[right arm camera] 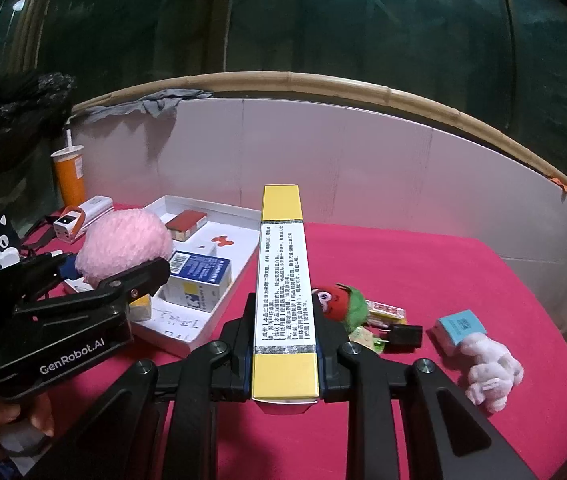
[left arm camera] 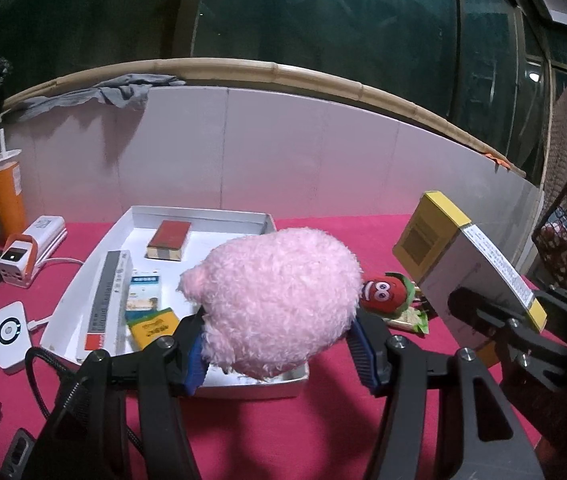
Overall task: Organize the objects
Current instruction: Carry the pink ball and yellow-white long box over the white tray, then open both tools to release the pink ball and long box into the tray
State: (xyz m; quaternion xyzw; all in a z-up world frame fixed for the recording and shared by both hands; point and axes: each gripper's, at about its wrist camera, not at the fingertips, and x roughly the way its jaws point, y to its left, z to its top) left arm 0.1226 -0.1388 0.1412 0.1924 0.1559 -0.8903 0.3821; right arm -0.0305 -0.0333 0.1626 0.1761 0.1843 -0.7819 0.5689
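Left gripper [left arm camera: 279, 356] jaws clamping pink plush ball [left arm camera: 279, 300], right gripper [right arm camera: 285, 360] jaws gripping yellow-ended box [right arm camera: 283, 280]

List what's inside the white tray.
In the white tray: a red-topped box, a long grey box, a blue-and-white box, a yellow-green packet. The pink plush held in the left hand-held gripper covers the tray's near right part.

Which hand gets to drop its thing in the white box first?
Probably the left. Its fingers hold the pink fluffy ball right over the white box. The right fingers hold the yellow and white carton over the red cloth, beside the box.
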